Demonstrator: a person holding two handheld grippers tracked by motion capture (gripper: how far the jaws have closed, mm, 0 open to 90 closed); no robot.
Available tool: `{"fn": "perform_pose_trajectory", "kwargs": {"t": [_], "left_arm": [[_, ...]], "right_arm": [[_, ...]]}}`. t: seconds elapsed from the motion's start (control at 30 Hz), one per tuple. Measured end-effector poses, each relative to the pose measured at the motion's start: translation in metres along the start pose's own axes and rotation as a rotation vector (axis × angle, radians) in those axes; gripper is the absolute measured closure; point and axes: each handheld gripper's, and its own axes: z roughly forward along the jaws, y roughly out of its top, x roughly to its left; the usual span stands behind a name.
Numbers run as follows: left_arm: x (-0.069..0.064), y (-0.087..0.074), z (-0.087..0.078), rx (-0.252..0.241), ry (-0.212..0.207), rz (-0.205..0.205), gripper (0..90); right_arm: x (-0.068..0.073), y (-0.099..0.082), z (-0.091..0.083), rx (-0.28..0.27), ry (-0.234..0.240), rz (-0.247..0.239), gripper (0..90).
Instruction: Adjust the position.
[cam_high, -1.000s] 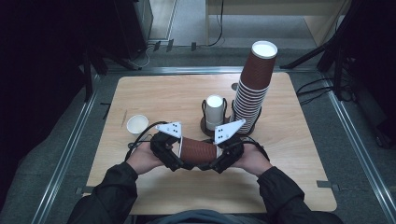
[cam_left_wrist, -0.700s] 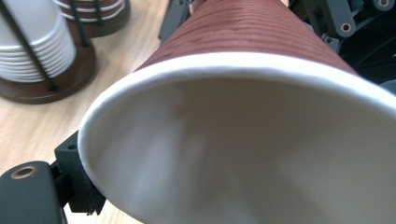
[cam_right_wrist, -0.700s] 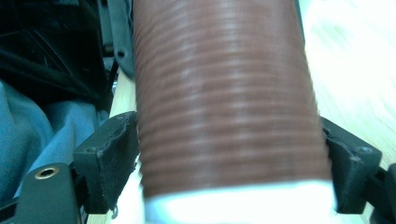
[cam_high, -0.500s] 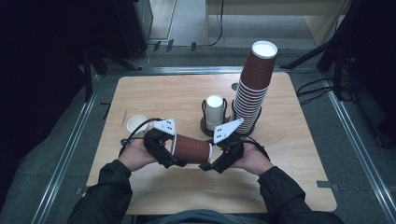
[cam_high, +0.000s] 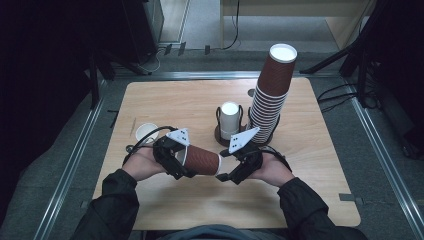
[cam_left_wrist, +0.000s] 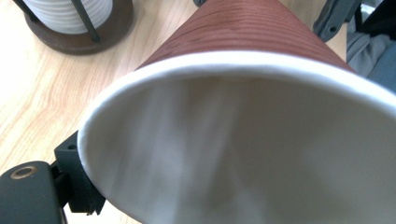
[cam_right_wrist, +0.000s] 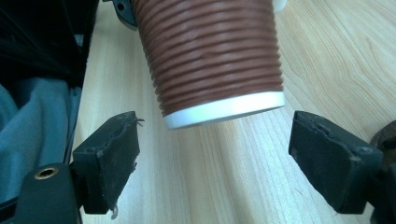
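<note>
Wooden table (cam_high: 300, 200) carries a lying brown paper cup (cam_high: 202, 160) at six o'clock from the tall cup stack (cam_high: 270, 95), clamped at its rim by the left gripper (cam_high: 180, 161), the right gripper (cam_right_wrist: 212, 163) spread off its base; light, crushable, best pinched gently near the stiff rim.

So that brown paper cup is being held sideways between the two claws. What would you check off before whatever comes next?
1. Left claw grips the brown cup at its open rim: ok; the rim sits by one finger in the left gripper view.
2. Right claw ready to take the cup's base: ok; jaws wide open, base just ahead, untouched.
3. Cup held off the table: cannot tell.
4. Cup undamaged: ok; no dents seen.
5. Tall cup stack standing clear of both hands: ok, though it leans.
6. Small white cup out of the way: ok, beyond the left hand.
</note>
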Motion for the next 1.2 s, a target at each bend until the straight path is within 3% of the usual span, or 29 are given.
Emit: {"fn": "perform_pose_trajectory", "kwargs": {"t": [0.23,0.4,0.73,1.2], "left_arm": [[0.002,0.003,0.009,0.077,0.006,-0.028,7.6],[0.001,0.007,0.014,0.118,0.019,-0.022,7.6],[-0.009,0.016,0.018,0.123,-0.011,0.005,7.6],[-0.016,0.021,0.022,0.121,-0.03,0.011,7.4]], "right_arm": [[-0.001,0.0,0.003,0.011,-0.008,-0.006,16.4],[0.001,-0.001,0.008,0.037,-0.002,-0.007,16.7],[0.003,0.0,0.017,0.055,-0.006,-0.029,16.7],[0.011,0.007,0.032,0.073,0.01,-0.066,18.1]]}}
